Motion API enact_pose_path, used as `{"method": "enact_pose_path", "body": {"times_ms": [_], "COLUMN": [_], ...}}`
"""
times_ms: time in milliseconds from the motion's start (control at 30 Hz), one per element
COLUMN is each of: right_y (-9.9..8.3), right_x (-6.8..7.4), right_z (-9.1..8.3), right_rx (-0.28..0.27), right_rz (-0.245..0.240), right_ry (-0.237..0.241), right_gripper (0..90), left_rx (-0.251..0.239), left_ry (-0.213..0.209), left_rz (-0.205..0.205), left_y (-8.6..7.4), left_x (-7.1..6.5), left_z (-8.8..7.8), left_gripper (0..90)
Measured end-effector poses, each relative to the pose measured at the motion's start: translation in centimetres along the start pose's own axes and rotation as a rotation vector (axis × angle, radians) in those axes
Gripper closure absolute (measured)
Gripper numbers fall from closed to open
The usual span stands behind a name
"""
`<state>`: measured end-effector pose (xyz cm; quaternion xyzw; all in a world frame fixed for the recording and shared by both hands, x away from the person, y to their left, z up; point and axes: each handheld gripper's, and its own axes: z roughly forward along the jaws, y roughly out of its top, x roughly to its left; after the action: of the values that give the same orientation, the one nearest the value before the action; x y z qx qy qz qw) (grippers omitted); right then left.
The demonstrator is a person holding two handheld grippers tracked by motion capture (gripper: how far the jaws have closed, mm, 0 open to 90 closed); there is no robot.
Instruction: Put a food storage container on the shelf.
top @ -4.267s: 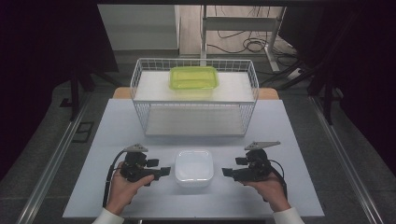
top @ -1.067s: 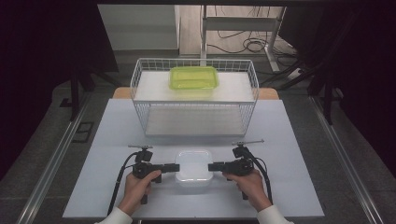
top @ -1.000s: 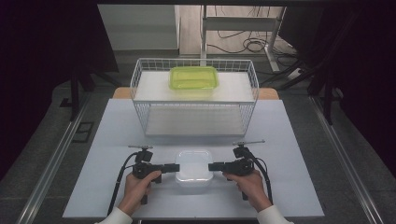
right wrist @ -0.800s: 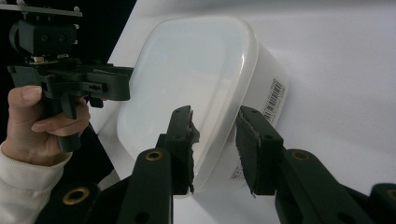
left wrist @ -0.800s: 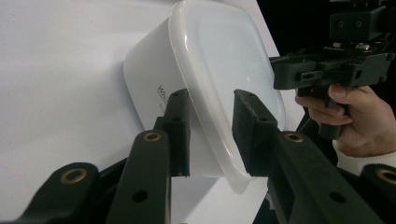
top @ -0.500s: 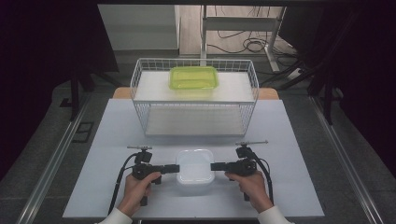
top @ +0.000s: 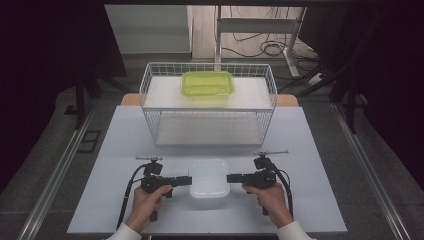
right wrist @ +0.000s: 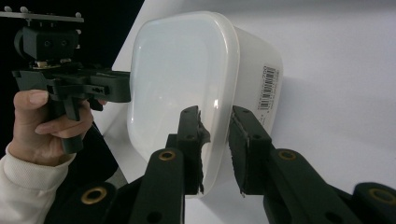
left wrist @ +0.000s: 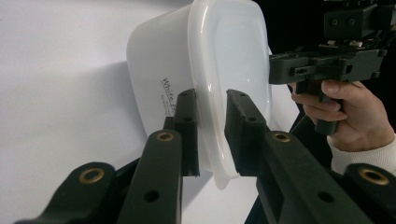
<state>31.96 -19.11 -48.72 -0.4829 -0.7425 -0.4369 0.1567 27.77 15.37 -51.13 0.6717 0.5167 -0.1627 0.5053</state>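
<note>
The white, lidded, rounded-rectangular plastic container (top: 209, 178) sits on the pale grey table (top: 120, 145) near your edge, midway between your two hands and in front of the white wire basket (top: 208, 107).

Your left gripper (top: 186, 180) meets its left side. In the left gripper view the lid's rim lies between the two black fingers (left wrist: 186, 126); they have just been closing on it, and a thin gap shows on the lid side, so whether they press is unclear.

Your right gripper (top: 231, 178) comes in at the opposite side, level with the left one. In the right gripper view its fingers (right wrist: 189, 140) straddle the rim of the container (right wrist: 187, 88) in the same way, one over the lid and one along the wall with the barcode label; these too have just been closing, and firm contact is not clear.

Both of your hands hold the grips low, wrists near the table's front edge, cables trailing back.

Farther off, a yellow-green translucent plastic container (top: 207, 83) rests on the upper level of the wire basket, well apart from the white one.
</note>
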Motion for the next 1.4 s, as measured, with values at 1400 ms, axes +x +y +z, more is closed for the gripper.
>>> {"method": "enact_pose_path", "body": {"times_ms": [1400], "right_y": [0.2], "right_x": [0.9], "right_z": [-0.8], "right_rx": [-0.054], "right_rz": [-0.081], "right_ry": [-0.008], "right_gripper": [78.0], "left_rx": [-0.038], "left_ry": [0.009], "left_rz": [0.098], "left_y": [0.4], "left_x": [-1.3], "left_z": [-0.9], "left_gripper": [79.7]}}
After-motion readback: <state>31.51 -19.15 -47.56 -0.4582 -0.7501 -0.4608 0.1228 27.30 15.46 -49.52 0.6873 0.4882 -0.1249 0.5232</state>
